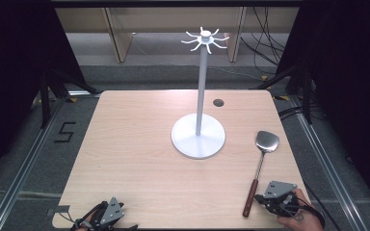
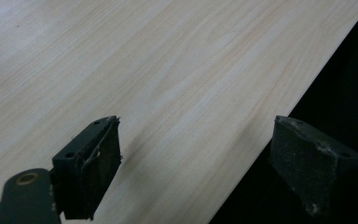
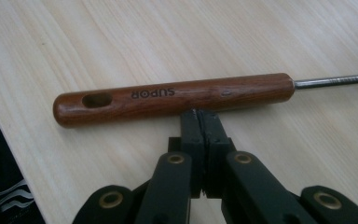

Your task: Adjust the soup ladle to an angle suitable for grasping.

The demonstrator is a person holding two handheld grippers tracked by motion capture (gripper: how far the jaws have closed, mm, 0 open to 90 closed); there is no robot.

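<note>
pale wood table (image 1: 139,159); left gripper (image 2: 193,163) fingers spread, right gripper (image 3: 200,116) fingers pressed together.

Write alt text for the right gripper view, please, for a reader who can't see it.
A spatula's reddish-brown wooden handle, printed SUPOR and pierced by a hanging hole, lies across a pale wooden table. The right gripper has its two black fingers pressed together, tips just short of the handle, gripping nothing.

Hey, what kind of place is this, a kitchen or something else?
Probably a lab recording rig, not a kitchen: a bare wooden table on a metal-framed platform, dark curtains at the sides, loose cables on the floor behind, and staged props, a white hook stand and a spatula.
</note>
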